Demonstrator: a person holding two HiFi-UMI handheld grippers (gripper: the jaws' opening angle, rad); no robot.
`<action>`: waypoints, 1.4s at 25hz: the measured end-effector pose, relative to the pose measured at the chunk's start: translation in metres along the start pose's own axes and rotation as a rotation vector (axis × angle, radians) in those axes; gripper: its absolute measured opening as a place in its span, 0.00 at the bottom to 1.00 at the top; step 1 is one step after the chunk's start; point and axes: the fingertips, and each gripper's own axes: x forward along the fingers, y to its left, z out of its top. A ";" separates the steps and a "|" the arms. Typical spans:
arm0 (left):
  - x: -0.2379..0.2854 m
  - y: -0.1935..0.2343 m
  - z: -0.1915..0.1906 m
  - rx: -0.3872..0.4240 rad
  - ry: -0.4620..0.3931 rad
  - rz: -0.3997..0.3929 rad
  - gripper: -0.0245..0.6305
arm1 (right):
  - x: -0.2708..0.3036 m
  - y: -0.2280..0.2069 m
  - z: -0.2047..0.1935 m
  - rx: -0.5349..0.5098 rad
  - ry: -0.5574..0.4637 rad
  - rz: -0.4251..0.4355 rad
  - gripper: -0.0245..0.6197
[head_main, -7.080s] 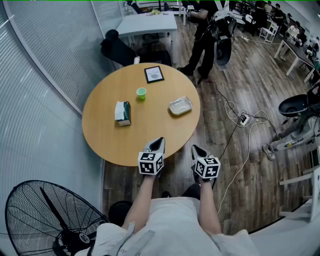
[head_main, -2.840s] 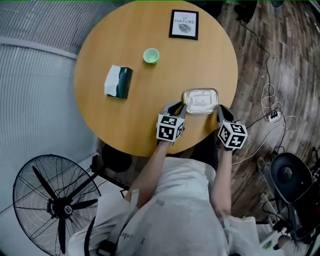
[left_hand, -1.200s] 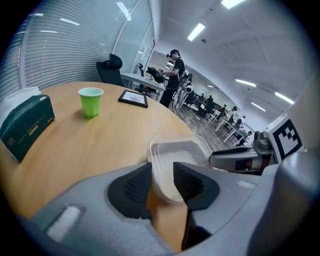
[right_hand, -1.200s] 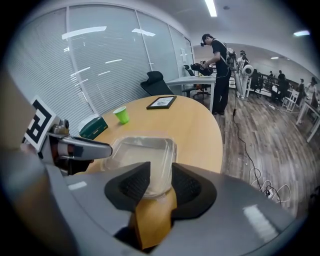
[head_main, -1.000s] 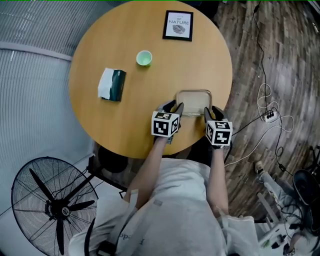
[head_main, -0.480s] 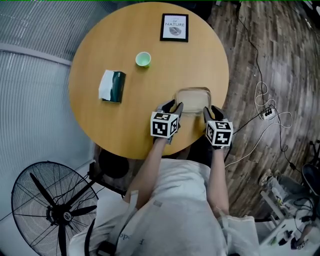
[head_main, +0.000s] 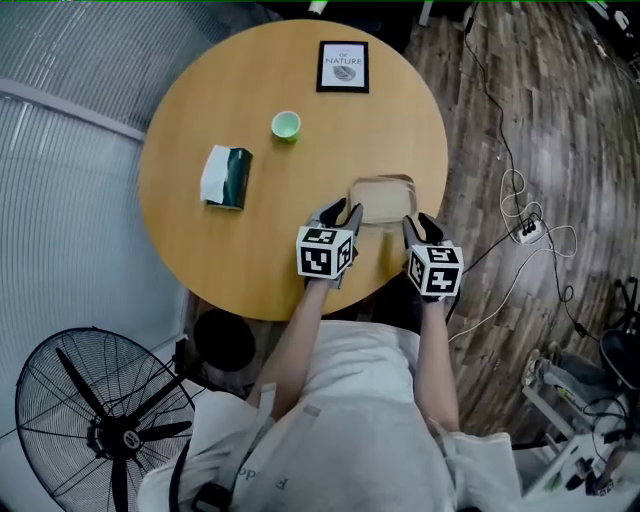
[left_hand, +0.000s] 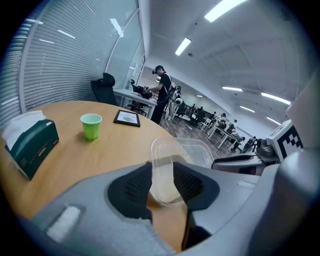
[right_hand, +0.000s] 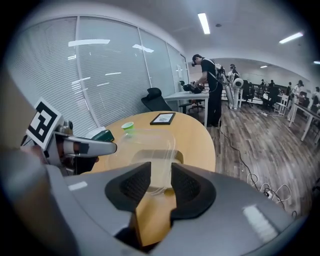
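- The left tongs are clamped on one rim of the clear, shallow rectangular plastic container, and the right tongs pinch the opposite rim
- The container hangs between them, just above the near edge of the round wooden table
- Risk: the thin, slick rims could slip or buckle if either side pulls unevenly, tipping or dropping the container
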 end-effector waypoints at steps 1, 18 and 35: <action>-0.002 -0.001 0.004 0.000 -0.011 0.005 0.25 | -0.002 0.001 0.003 -0.007 -0.005 0.005 0.23; -0.047 -0.084 0.016 0.007 -0.172 0.127 0.25 | -0.089 -0.022 0.015 -0.048 -0.148 0.107 0.23; -0.118 -0.121 0.006 0.011 -0.299 0.231 0.25 | -0.143 0.000 0.010 -0.094 -0.248 0.218 0.23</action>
